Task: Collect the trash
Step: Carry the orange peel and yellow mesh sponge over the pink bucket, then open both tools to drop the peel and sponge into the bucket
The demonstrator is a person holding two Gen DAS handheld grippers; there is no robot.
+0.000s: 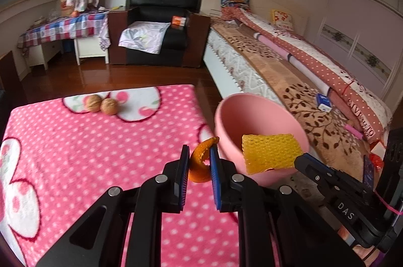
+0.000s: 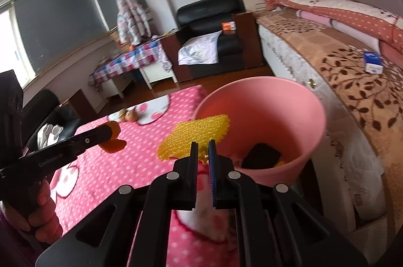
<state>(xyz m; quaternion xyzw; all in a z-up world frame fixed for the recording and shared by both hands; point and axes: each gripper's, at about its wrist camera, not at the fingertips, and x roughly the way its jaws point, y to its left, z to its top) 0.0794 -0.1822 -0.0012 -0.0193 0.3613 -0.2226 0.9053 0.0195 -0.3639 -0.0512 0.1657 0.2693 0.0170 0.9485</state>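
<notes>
My left gripper (image 1: pixel 199 153) is shut on a curled orange peel (image 1: pixel 200 161) and holds it above the pink polka-dot blanket, just left of the pink bin (image 1: pixel 252 116). My right gripper (image 2: pixel 203 148) is shut on a yellow foam net (image 2: pixel 194 137) and holds it at the bin's (image 2: pixel 277 106) near left rim. The net also shows in the left wrist view (image 1: pixel 270 152), and the peel in the right wrist view (image 2: pixel 113 143). Dark and orange scraps (image 2: pixel 264 156) lie in the bin's bottom.
Two walnuts (image 1: pixel 102 104) lie at the far end of the pink blanket (image 1: pixel 75 153). A bed (image 1: pixel 289 65) runs along the right with a blue box (image 1: pixel 323 102) on it. A black armchair (image 1: pixel 161 23) and a checkered table (image 1: pixel 65 28) stand beyond.
</notes>
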